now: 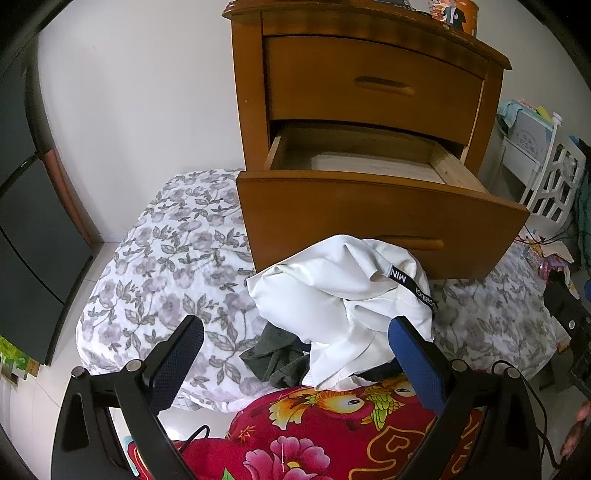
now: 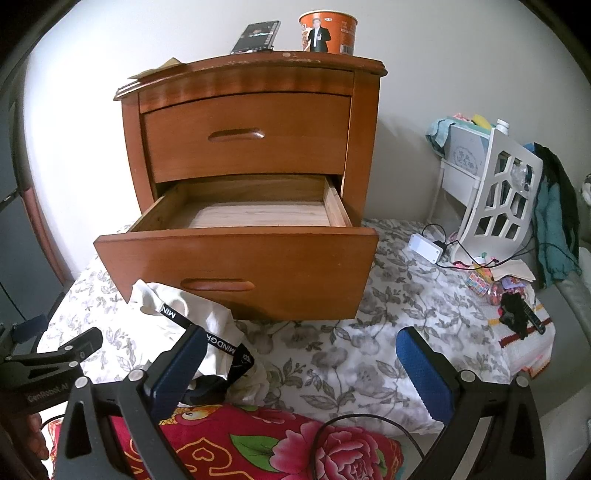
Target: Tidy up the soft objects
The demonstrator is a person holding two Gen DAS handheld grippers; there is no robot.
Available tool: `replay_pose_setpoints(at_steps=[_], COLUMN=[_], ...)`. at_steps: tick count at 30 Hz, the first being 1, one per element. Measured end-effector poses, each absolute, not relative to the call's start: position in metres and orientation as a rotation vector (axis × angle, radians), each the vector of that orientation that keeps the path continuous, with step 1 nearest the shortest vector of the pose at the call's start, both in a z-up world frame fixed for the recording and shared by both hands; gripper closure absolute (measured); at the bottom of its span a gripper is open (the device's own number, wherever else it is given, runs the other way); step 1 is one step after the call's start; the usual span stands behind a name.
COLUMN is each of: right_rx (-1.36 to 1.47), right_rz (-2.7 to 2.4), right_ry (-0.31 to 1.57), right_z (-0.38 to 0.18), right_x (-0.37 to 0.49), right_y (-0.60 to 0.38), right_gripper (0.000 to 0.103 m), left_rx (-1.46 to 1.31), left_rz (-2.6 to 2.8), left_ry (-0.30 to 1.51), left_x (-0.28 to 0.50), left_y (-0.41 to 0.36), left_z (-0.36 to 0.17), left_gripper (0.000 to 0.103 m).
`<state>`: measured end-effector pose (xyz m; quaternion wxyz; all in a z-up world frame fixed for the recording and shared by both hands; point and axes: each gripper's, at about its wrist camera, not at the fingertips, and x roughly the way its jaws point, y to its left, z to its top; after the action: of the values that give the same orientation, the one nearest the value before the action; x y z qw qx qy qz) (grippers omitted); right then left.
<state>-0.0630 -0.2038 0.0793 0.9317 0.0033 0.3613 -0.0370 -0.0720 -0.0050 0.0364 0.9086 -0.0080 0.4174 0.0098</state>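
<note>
A crumpled white garment (image 1: 347,291) with a black lettered strap lies on the floral bedsheet (image 1: 166,258), just below the wooden nightstand's pulled-out lower drawer (image 1: 369,206), whose inside is bare. A dark green cloth (image 1: 280,358) pokes out beneath it. My left gripper (image 1: 295,332) hovers open right in front of the pile, fingers on either side. In the right wrist view the white garment (image 2: 192,321) sits at lower left by the drawer (image 2: 236,258). My right gripper (image 2: 301,343) is open over bare sheet, its left finger near the strap.
A red flowered blanket (image 1: 332,435) lies nearest me. The nightstand top carries an orange cup (image 2: 328,31) and a dark phone-like item (image 2: 256,37). A white rack (image 2: 495,195), a charger with cables (image 2: 426,245) and small clutter sit at the right. A dark cabinet (image 1: 33,221) stands at the left.
</note>
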Motion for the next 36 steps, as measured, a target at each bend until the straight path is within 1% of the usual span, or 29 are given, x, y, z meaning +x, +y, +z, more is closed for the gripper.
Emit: replay_pose_setpoints(at_steps=[36], right_rx=[0.013], right_rz=[-0.076], right_ry=[0.729], right_z=[0.0838], right_x=[-0.0640], right_y=[-0.2027], right_gripper=[0.000], left_rx=[-0.024], left_rz=[0.009], left_ry=[0.877], left_x=[-0.0716], left_y=[-0.0050], left_z=[0.0357], left_gripper=[0.003])
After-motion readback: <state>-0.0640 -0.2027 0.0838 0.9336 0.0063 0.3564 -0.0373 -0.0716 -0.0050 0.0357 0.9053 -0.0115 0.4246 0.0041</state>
